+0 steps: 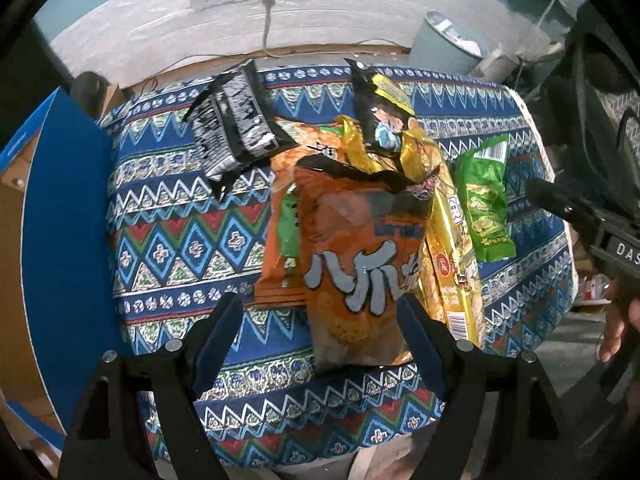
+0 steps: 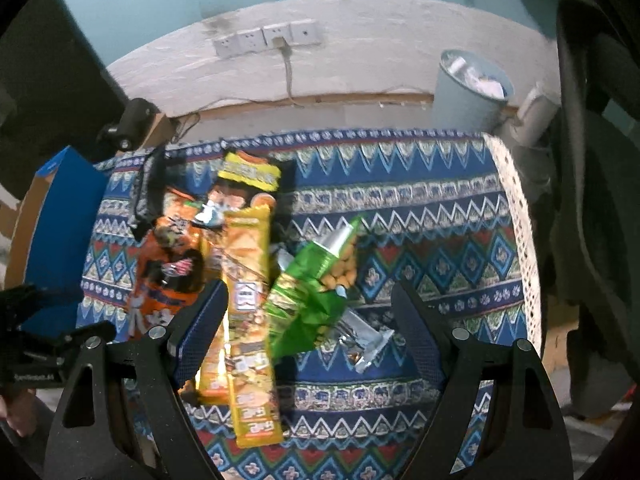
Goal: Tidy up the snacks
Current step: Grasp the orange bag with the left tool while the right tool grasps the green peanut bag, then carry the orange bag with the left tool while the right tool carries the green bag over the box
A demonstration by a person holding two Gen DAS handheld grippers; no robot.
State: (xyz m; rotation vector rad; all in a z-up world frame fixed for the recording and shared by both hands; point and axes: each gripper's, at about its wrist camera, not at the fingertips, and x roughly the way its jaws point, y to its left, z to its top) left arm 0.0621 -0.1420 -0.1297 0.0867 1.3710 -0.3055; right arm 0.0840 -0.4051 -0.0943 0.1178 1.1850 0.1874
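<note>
Patterned tablecloth [image 2: 420, 216]; silver packet [image 2: 360, 340] under green bag [image 2: 308, 296] only right-wrist view.

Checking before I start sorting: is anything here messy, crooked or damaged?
Yes. The snacks lie in a loose heap: the orange bag overlaps the yellow packs, and the black packet sits askew. The green bag lies diagonally. No spill or tear shows.
</note>
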